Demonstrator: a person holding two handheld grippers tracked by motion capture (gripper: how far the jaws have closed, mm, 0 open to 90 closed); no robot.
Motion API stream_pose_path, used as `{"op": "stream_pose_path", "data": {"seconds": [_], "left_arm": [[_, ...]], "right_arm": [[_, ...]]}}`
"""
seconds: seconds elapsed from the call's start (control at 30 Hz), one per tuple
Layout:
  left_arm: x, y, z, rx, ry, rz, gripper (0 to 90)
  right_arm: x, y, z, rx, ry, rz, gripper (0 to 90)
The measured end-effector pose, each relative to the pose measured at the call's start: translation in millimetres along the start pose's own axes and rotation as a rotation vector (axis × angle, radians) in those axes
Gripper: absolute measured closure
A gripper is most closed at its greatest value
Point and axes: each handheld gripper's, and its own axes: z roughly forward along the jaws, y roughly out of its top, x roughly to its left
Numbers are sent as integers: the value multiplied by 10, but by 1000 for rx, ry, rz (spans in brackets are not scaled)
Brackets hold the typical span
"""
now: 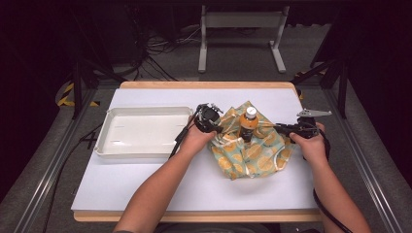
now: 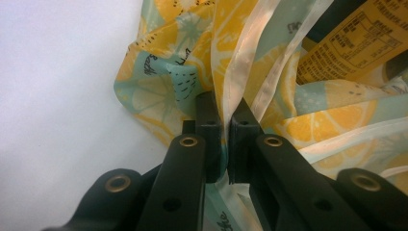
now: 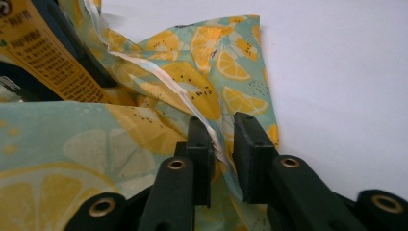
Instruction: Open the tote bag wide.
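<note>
Now: left gripper (image 2: 225, 130) pinches thin lemon-print cloth (image 2: 269, 96) | right gripper (image 3: 226, 139) jaws slightly apart, loose hem between

A wooden-edged table (image 1: 204, 85) carries a white sheet cover (image 1: 194, 179) across most of its top. On the cover's left part lies a shallow white rectangular plastic tray (image 1: 109, 145). Just right of it, near the middle, lies a crumpled teal cloth printed with yellow citrus slices (image 1: 252, 155).
</note>
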Motion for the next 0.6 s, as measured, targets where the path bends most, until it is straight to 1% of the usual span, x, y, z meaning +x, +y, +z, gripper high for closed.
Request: {"op": "stream_pose_path", "data": {"seconds": [0.1,0.2,0.33,0.37,0.4,0.43,0.53,0.57,0.6], "left_arm": [[-4,4,0,-1,1,1,861],[-4,4,-2,-1,0,0,861],[-8,7,-1,-2,0,-2,862],[-8,7,-1,-2,0,-2,861],[-9,7,-1,-1,-1,-1,861],[-12,4,1,-3,-2,-3,861],[-12,4,-1,-5,-4,-3,861],[-13,3,-2,-6,-6,-4,861],[-13,3,-2,-6,-6,-4,861]], "right_arm": [[10,17,-43,-12,-3,-8,696],[14,32,-100,-32,0,-8,607],[49,81,-220,-71,-6,-25,548],[49,81,-220,-71,-6,-25,548],[62,101,-253,-86,-5,-32,546],[99,144,-327,-110,-10,-44,542],[172,207,-433,-155,-29,-72,562],[199,230,-469,-168,-29,-84,574],[199,230,-469,-168,-29,-84,574]]}}
